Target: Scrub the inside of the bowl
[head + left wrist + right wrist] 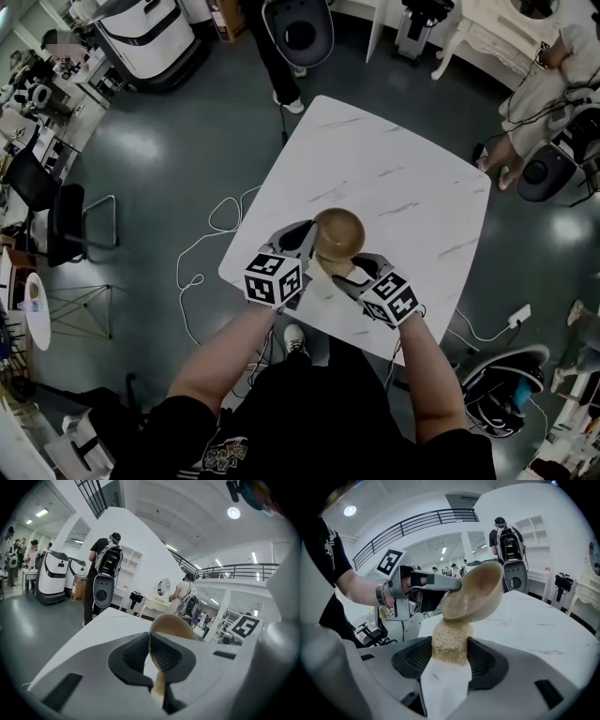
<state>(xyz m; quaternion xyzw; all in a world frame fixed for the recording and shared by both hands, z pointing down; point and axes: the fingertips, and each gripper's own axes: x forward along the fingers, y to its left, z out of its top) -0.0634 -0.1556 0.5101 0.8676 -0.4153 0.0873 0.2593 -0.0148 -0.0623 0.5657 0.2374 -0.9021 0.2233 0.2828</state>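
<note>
Floor: dark grey floor [159,159], open to the left of the counter. A white cable [202,251] loops just beside the counter's left edge.
Counter: white marbled counter [403,178], set corner-on in the head view. Its far and right parts are bare. Its near edge is hidden under the person's forearms and both grippers.
Bystanders: two persons stand near the far corners, cut off by the frame.
Left gripper: the left gripper [312,246] reaches in from the near left. Its fingers stand almost together, pinched on the bowl's thin rim wall, one pad inside and one outside.
Right gripper: the right gripper [350,274] reaches in from the near right. Its fingers stand wide and press on both sides of the scrub pad.
Bowl: tan bowl [338,232], held tilted and clear of the surface over the near part of the counter. The right gripper view shows only its outer wall and the inside is hidden. In the left gripper view it is mostly hidden behind the fingers.
Scrub pad: coarse tan scrub pad [450,641], upright between the right fingers. Its top is cut off by the bowl's underside, and contact cannot be confirmed.
</note>
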